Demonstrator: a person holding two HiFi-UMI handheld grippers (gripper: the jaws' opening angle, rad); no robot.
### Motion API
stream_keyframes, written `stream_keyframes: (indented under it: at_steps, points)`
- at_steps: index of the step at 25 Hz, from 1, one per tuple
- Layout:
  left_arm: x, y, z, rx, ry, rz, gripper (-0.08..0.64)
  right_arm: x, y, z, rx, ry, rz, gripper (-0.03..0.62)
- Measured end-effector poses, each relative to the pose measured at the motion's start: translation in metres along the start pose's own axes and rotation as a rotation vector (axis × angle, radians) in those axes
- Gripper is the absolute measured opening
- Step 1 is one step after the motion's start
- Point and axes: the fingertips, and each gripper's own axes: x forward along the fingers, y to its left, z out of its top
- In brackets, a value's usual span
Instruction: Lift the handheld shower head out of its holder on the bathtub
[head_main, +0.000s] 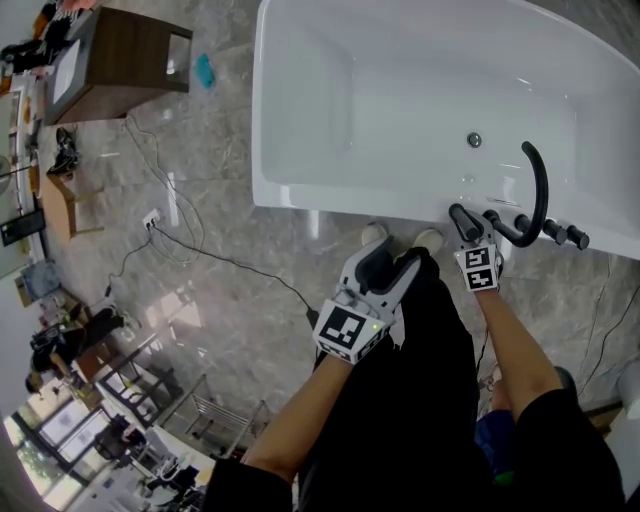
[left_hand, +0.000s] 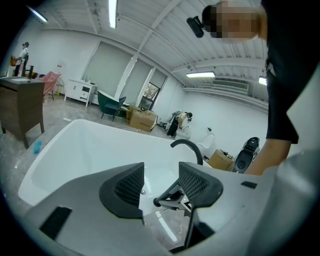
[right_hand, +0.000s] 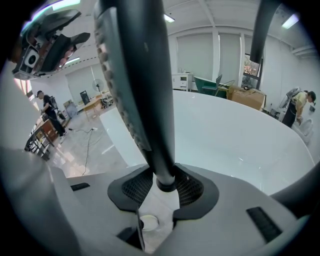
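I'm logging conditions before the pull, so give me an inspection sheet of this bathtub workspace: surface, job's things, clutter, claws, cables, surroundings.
Surface: white bathtub on grey marble floor.
Job's things: handheld shower head standing on the tub rim beside black spout and knobs.
Clutter: teal item on the floor.
Claws: right claw shut on the shower head; left claw open, empty.
Cables: black cable across the floor.
Surroundings: brown cabinet, cardboard boxes.

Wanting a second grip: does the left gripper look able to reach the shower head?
Probably yes: the open left gripper faces the shower head, nothing between, though the right gripper clasps it.
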Motion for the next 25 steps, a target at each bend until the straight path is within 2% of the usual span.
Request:
stream_keyframes:
  at_steps: [7,11,25]
  points:
    - [-0.002,-0.006,0.002,0.0,-0.006,-0.001,0.195,-0.005,-0.003,-0.001,-0.005,0.008,0.008,0.124]
    - [-0.003,-0.009,0.003,0.002,-0.011,-0.005,0.195,-0.011,-0.008,0.003,0.025,-0.008,-0.001,0.123]
    - [-0.024,-0.026,0.034,0.05,-0.054,-0.049,0.189,-0.063,-0.004,0.054,0.055,-0.109,-0.033,0.124]
